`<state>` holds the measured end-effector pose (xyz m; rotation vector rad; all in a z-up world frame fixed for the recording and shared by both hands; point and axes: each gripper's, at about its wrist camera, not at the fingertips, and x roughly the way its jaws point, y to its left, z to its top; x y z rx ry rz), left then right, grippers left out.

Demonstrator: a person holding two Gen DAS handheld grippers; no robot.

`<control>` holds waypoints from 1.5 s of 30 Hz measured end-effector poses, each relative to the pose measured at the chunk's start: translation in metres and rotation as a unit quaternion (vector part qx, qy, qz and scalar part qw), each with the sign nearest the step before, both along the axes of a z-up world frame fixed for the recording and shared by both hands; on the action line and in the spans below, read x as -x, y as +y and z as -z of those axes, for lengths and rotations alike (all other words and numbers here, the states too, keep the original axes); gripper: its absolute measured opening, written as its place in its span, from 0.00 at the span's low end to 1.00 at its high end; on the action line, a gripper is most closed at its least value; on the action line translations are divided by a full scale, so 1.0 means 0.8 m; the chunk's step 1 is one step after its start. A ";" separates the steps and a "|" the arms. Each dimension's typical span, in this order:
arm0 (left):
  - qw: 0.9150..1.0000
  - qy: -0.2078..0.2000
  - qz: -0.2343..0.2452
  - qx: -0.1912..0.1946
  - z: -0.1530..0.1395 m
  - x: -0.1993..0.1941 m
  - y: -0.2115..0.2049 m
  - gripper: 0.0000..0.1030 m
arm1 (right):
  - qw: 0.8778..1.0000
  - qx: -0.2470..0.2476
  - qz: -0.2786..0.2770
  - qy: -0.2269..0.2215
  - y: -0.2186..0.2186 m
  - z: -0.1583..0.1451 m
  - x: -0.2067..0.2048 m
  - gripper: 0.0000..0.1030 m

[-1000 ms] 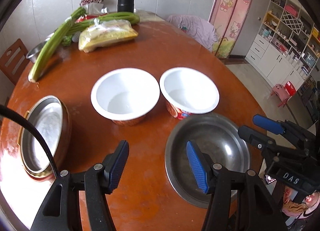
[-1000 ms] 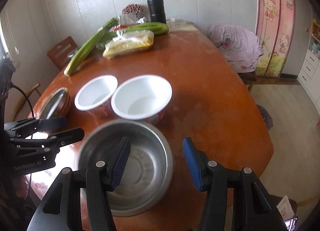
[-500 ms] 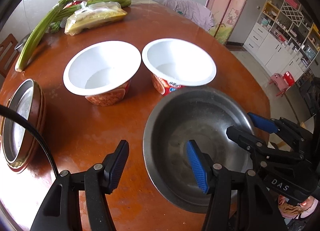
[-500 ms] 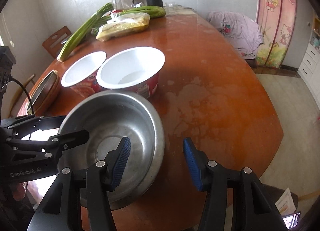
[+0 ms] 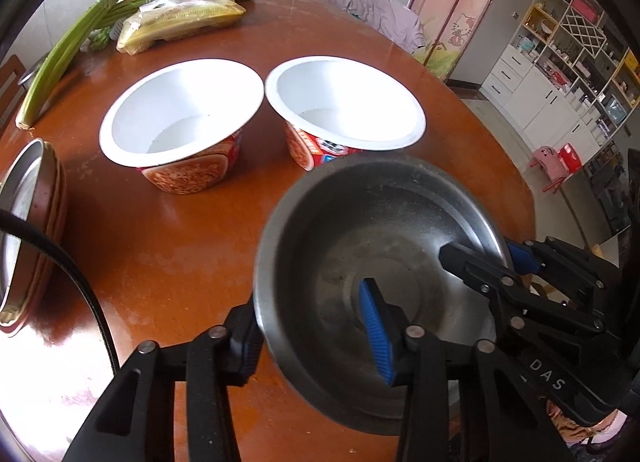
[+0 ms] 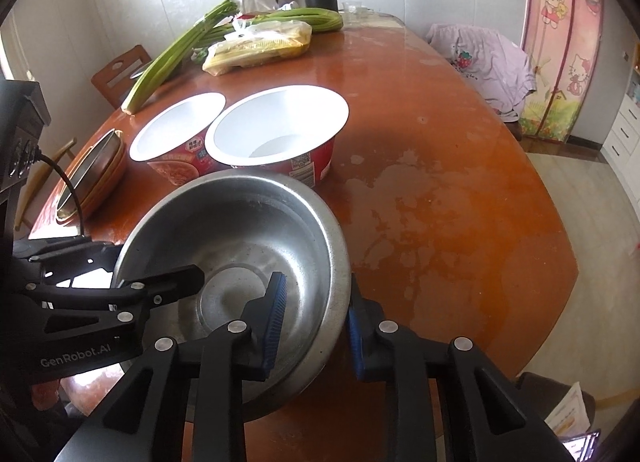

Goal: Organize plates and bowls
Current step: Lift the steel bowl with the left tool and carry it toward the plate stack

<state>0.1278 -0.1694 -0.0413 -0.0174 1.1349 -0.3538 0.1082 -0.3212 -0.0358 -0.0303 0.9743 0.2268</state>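
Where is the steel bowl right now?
The steel bowl sits at the table's near edge, just before the two white bowls, with the left gripper and right gripper clamping opposite rims.

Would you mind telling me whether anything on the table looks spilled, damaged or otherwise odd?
Nothing is spilled or broken. The only oddity: pale blotchy patches on the table right of the steel bowl, like worn finish or dried residue. The two white bowls stand upright.

On my right gripper (image 5: 516, 262), reaching into the steel bowl (image 5: 384, 229), I read "DAS". My left gripper (image 6: 160, 282), on that bowl's other side, says "GenRobot.AI". Print on the paper bowl (image 6: 180, 141) behind the steel bowl is too small to read.
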 end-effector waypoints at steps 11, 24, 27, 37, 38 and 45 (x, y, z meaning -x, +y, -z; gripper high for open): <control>1.000 -0.011 -0.010 -0.005 -0.012 0.006 0.010 0.43 | 1.000 -0.012 -0.013 -0.003 0.011 -0.012 0.006 0.30; 0.998 -0.046 -0.043 0.002 -0.044 0.031 0.066 0.43 | 0.998 -0.017 -0.053 -0.039 0.061 -0.047 0.024 0.31; 0.997 -0.050 -0.056 0.005 -0.047 0.037 0.084 0.44 | 0.997 -0.018 -0.067 -0.040 0.078 -0.051 0.025 0.31; 0.996 -0.051 -0.080 0.006 -0.044 0.052 0.118 0.44 | 0.995 -0.022 -0.096 -0.028 0.120 -0.042 0.026 0.37; 0.995 -0.049 -0.081 0.006 -0.043 0.052 0.120 0.44 | 0.995 -0.023 -0.098 -0.026 0.122 -0.041 0.025 0.37; 0.996 -0.042 -0.080 0.003 -0.032 0.053 0.123 0.44 | 0.995 -0.020 -0.101 -0.011 0.129 -0.024 0.022 0.38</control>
